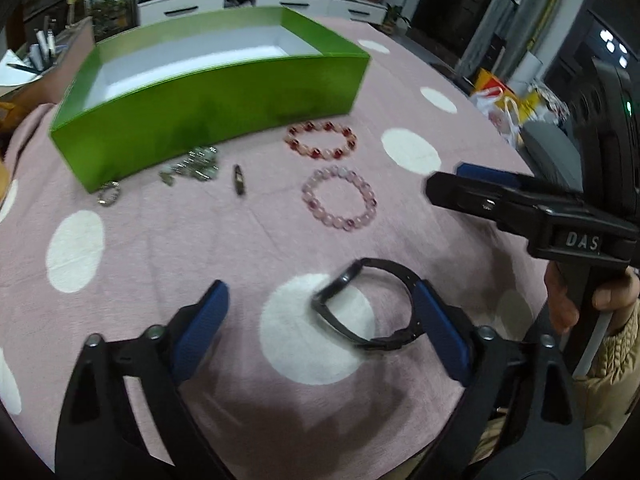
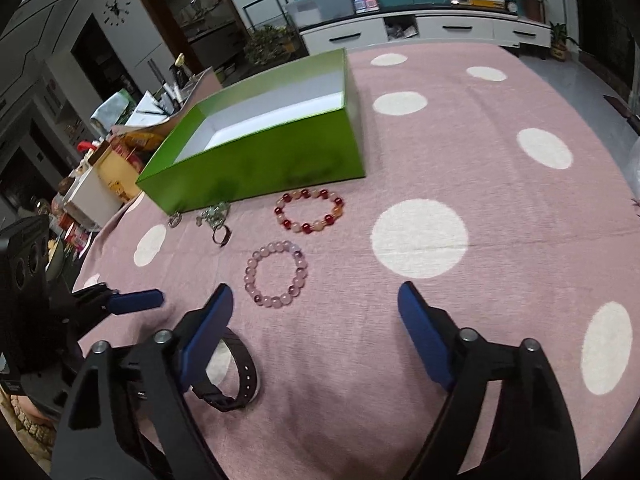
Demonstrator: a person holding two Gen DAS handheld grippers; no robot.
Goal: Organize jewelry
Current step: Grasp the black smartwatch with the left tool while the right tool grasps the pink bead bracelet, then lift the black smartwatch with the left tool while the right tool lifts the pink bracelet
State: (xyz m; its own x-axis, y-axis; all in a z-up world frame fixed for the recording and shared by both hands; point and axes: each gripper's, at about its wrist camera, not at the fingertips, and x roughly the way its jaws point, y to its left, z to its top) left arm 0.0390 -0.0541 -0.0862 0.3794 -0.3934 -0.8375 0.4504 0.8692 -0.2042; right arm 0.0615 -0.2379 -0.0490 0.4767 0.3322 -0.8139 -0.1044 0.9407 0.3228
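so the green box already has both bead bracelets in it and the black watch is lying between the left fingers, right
Not quite. The green box looks empty; both the red-and-pink bracelet and the pale pink bracelet lie on the cloth before it, as the left wrist view shows. The black watch does lie between the left fingers.

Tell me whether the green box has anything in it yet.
Apparently empty: the green box shows only bare white floor; its near corner is hidden. The bracelets lie outside on the cloth.
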